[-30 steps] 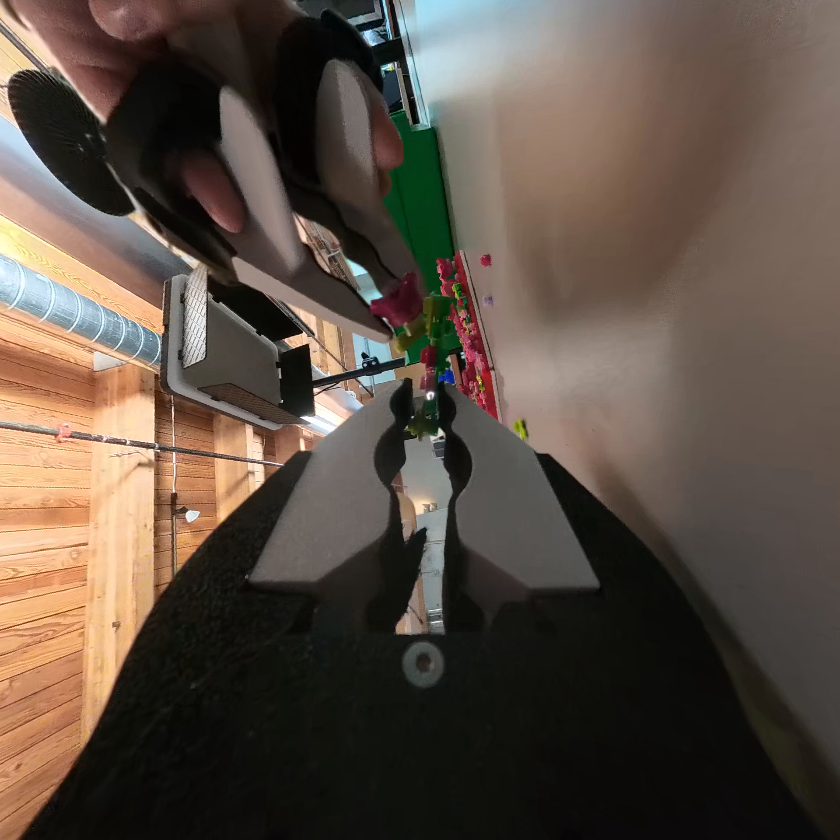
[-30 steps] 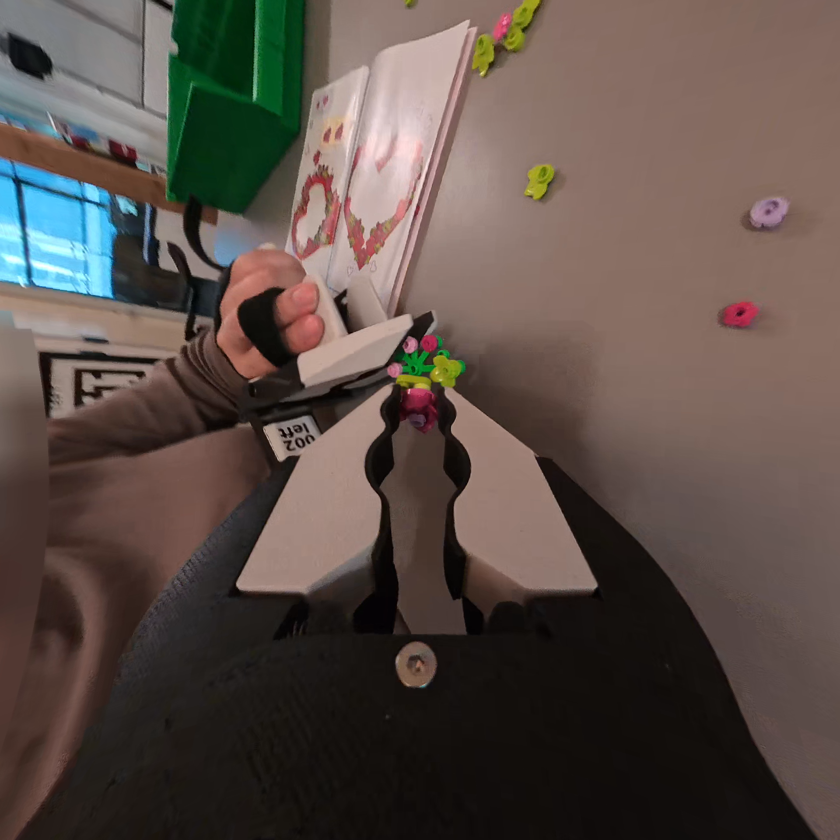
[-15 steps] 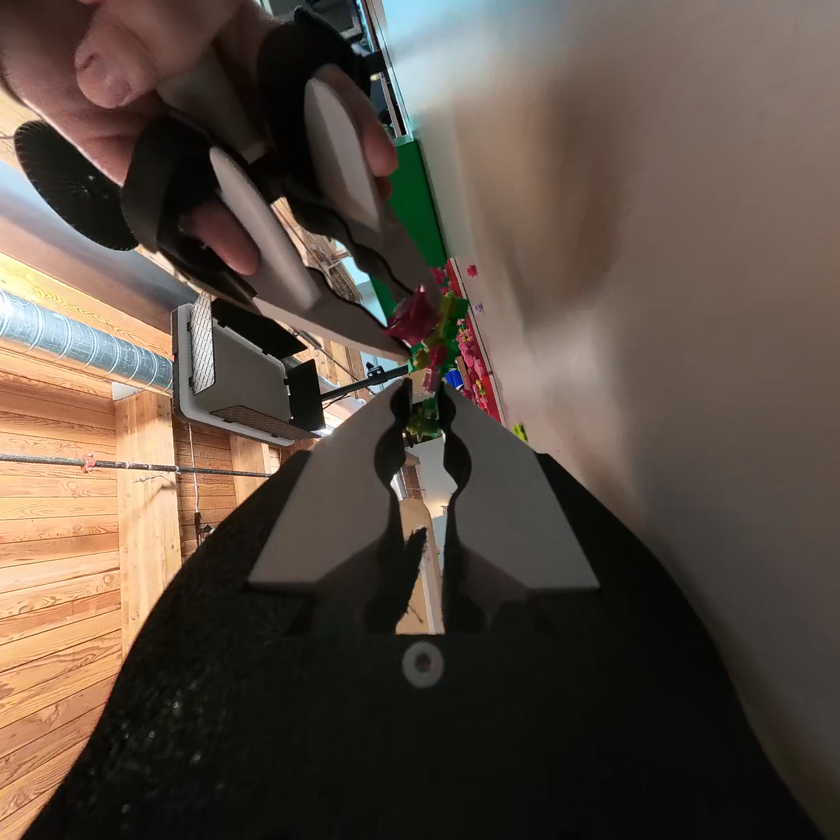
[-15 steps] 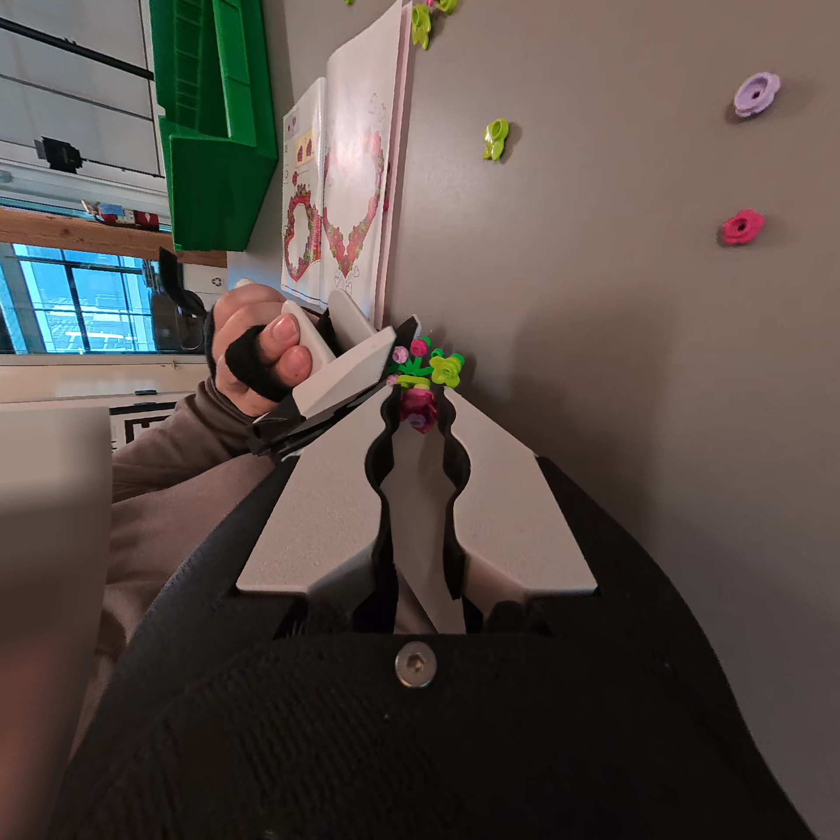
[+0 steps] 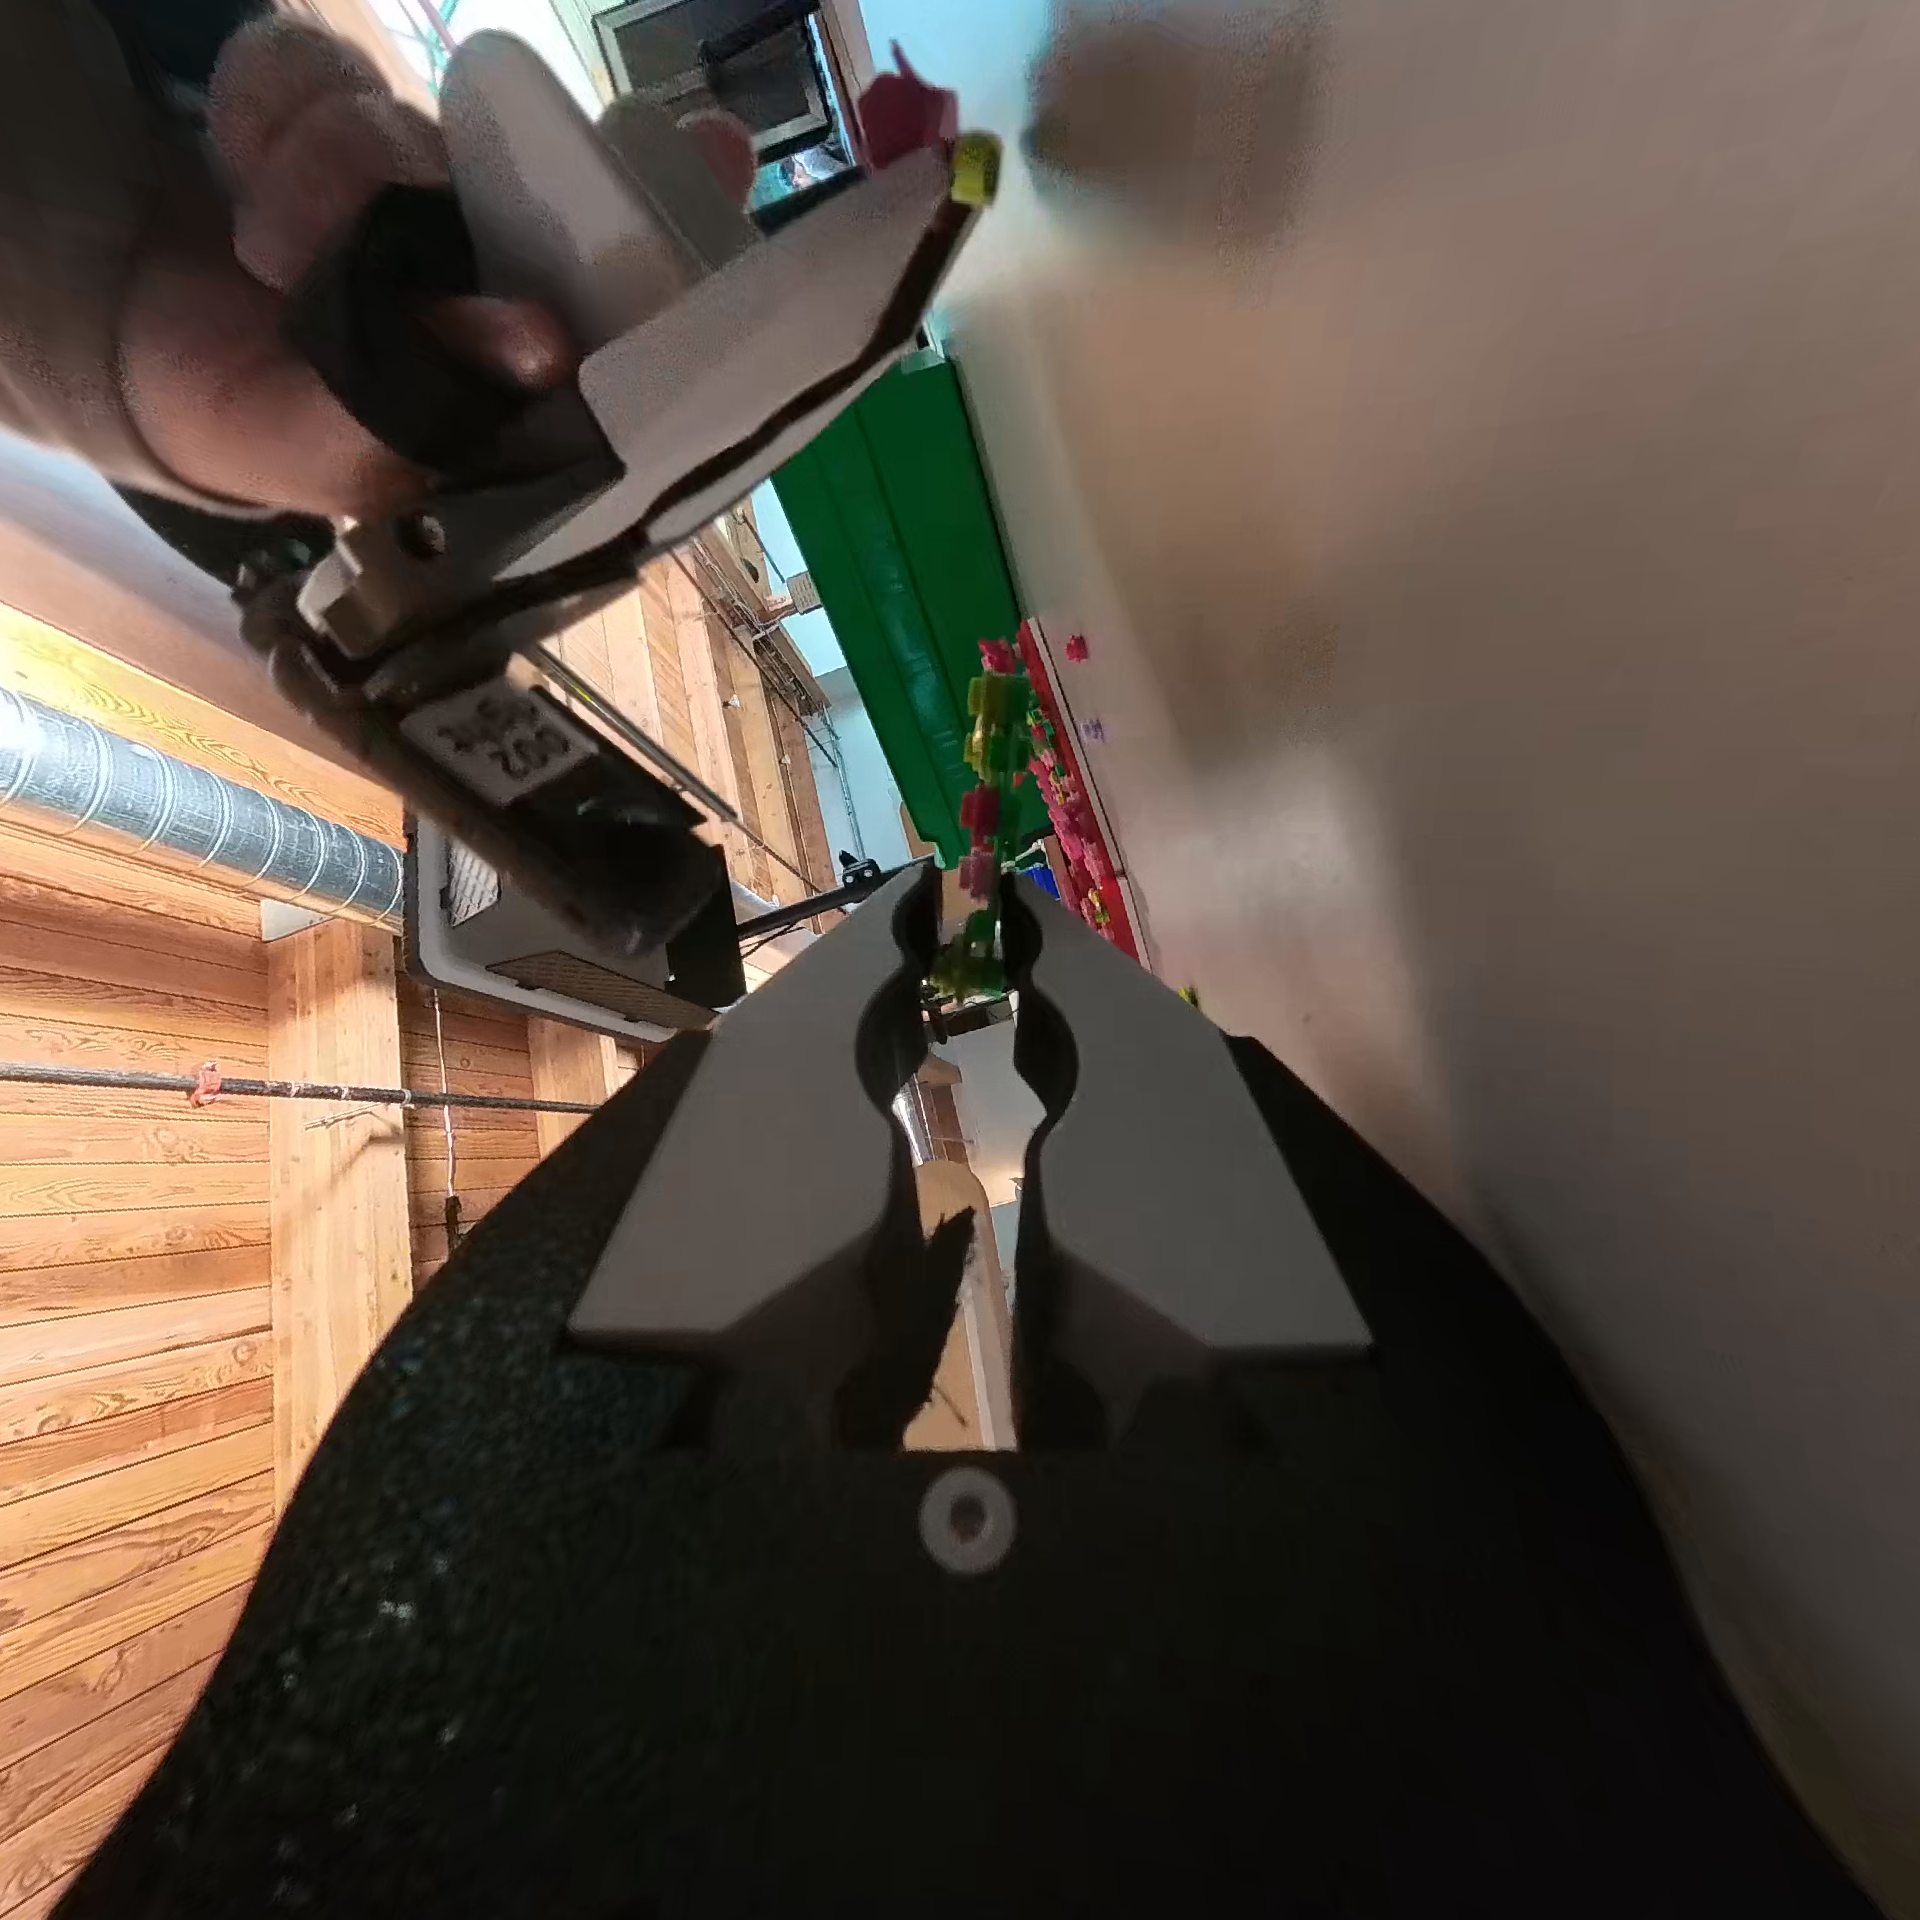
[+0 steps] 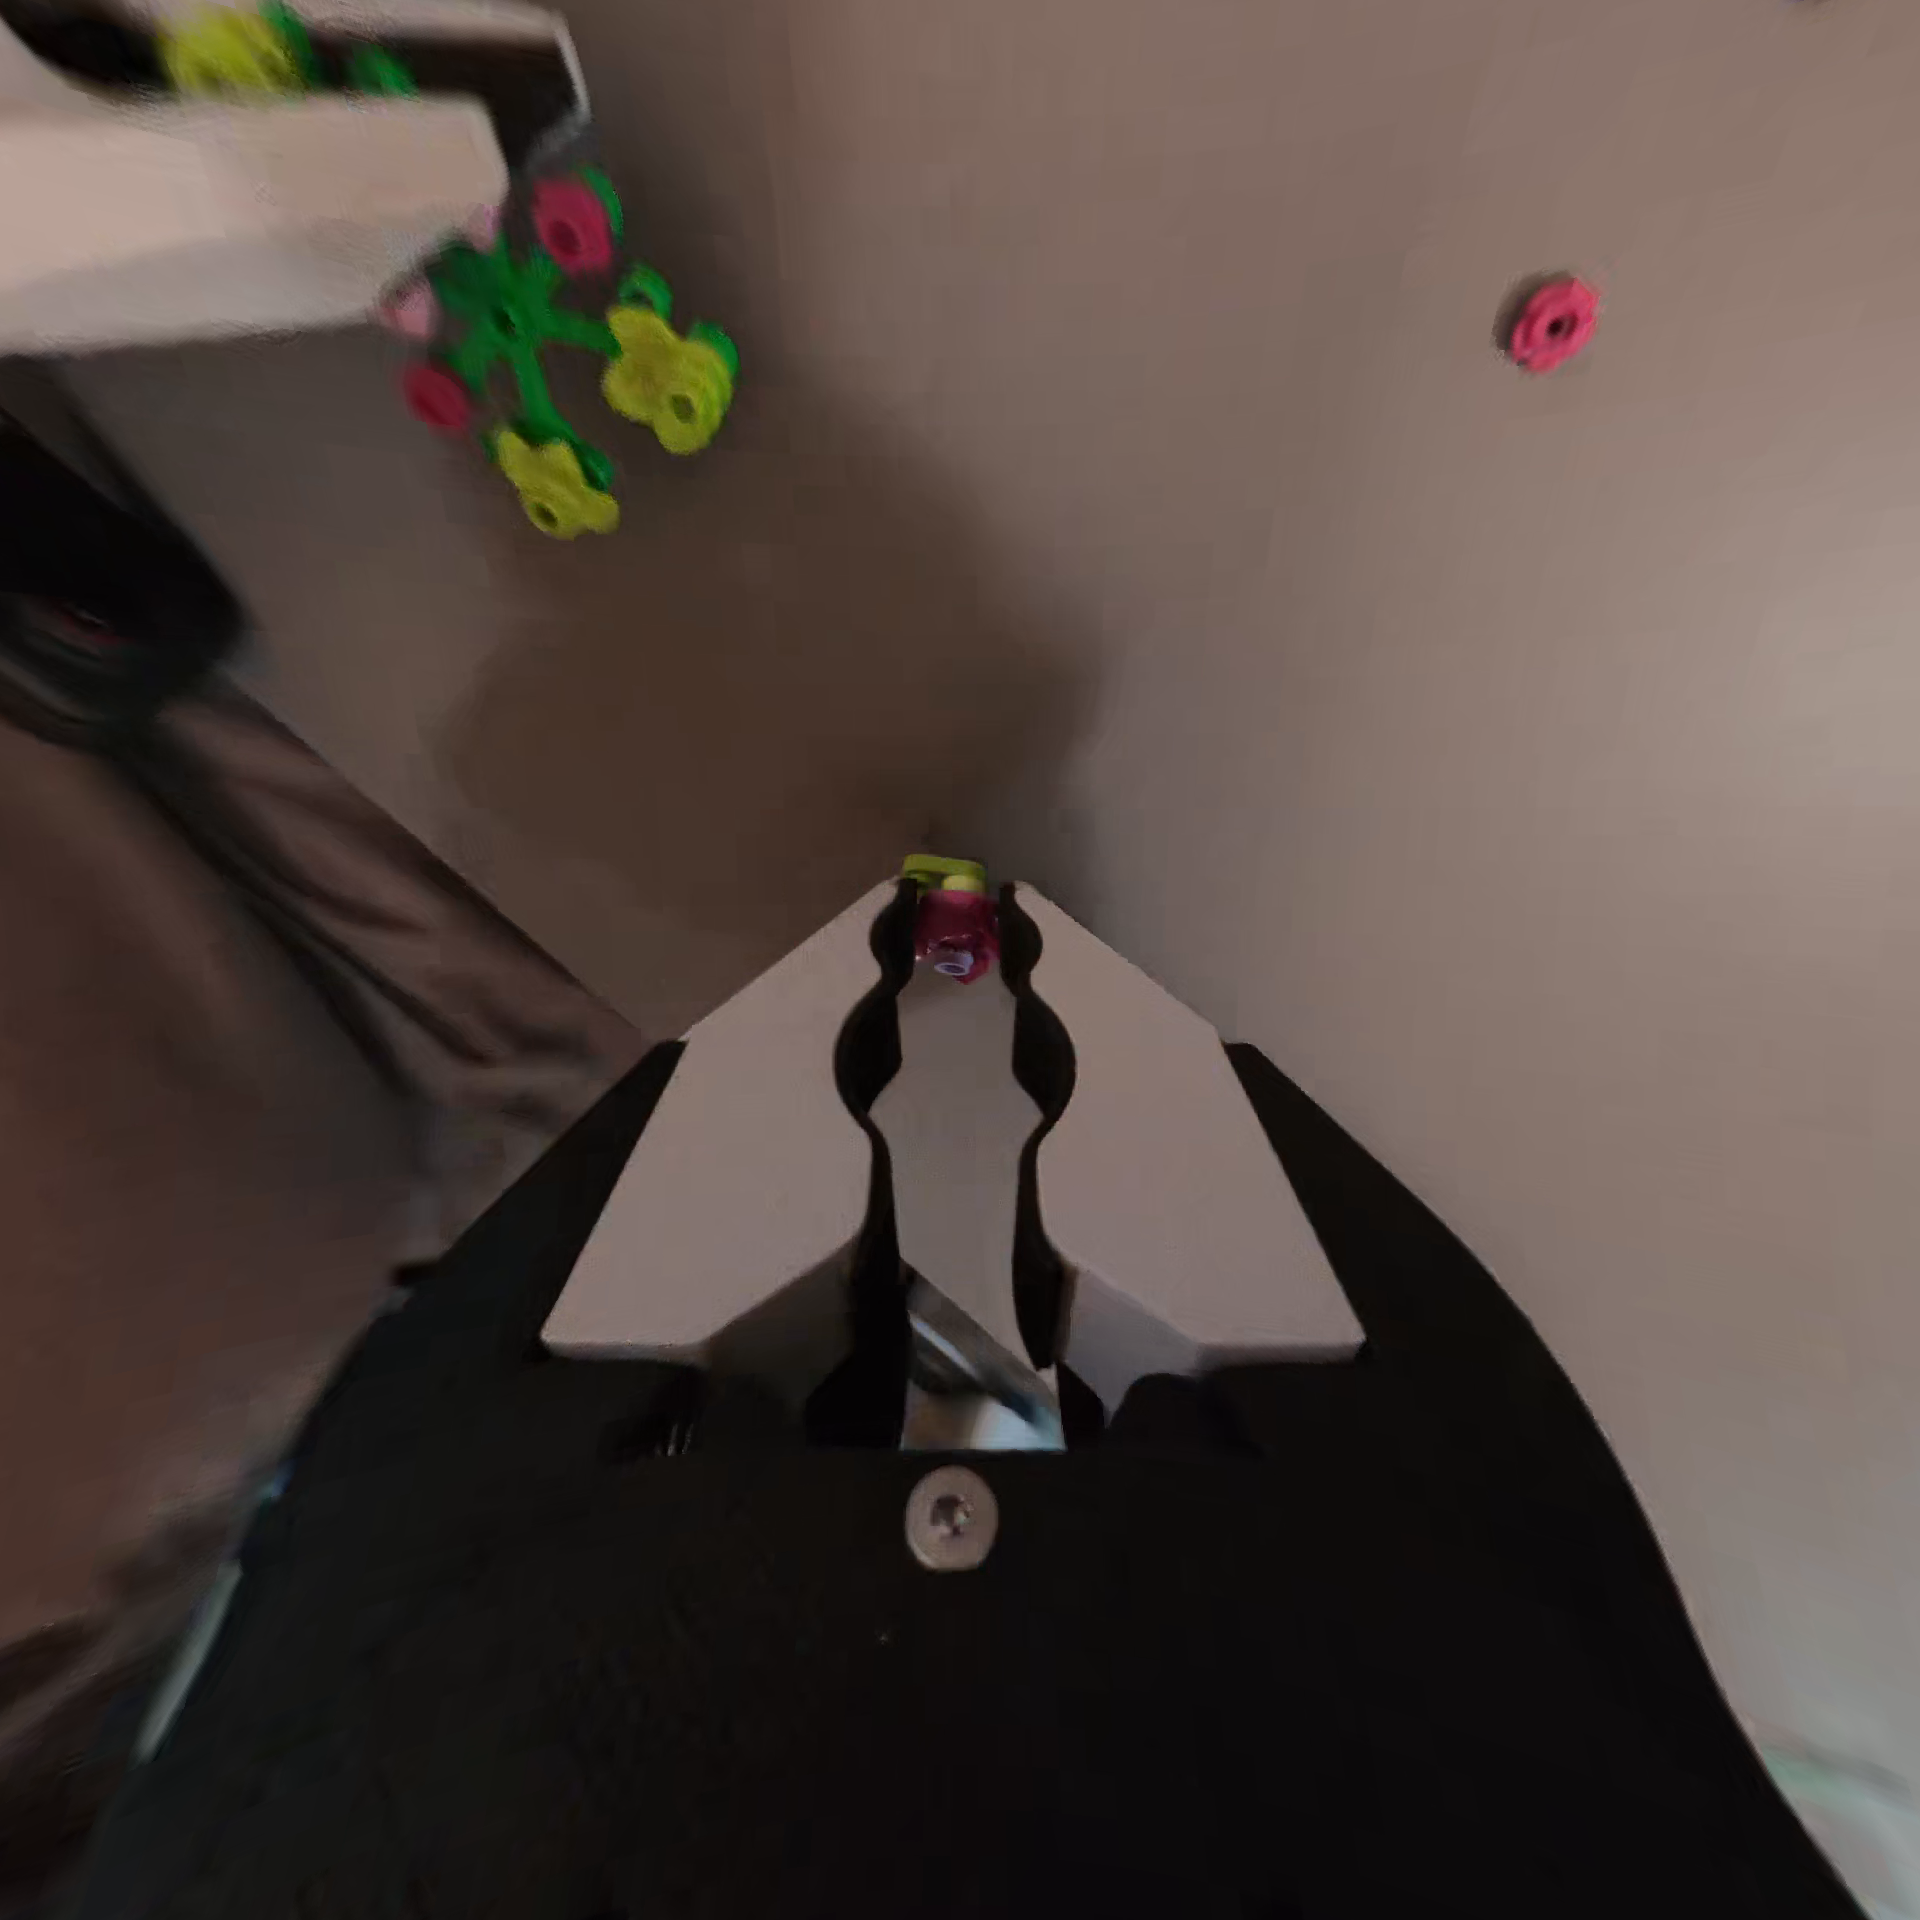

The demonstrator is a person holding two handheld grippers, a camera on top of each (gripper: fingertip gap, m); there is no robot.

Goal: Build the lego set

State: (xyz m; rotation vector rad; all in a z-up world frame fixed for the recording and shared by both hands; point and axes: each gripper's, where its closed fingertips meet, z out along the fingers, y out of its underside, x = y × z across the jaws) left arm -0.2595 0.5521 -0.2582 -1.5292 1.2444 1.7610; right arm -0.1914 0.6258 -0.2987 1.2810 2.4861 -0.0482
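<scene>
My left gripper [image 5: 971,914] is shut on the stem of a green lego sprig [image 5: 987,790] carrying lime and magenta flowers. It holds the sprig in the air beside the grey table [image 5: 1558,727]. In the right wrist view the same sprig [image 6: 520,332] hangs from the left gripper [image 6: 530,125] at the top left, blurred. My right gripper [image 6: 951,904] is shut on a magenta flower piece [image 6: 945,925] with a lime piece [image 6: 940,871] on its front. It is close above the table [image 6: 1351,727]. The right gripper [image 5: 914,156] also shows at the top of the left wrist view.
A loose magenta flower [image 6: 1553,322] lies on the table at the right. A green bin [image 5: 904,582] and the open instruction booklet [image 5: 1081,831] lie beyond the sprig, with small loose pieces [image 5: 1075,649] near them. A person's brown sleeve [image 6: 260,935] fills the left. Tip to tip, the grippers are about 11 cm apart.
The two grippers were tip to tip at the sprig; now they are apart. The right gripper has drawn away, still holding the magenta flower with the lime piece. The left gripper keeps the sprig.
</scene>
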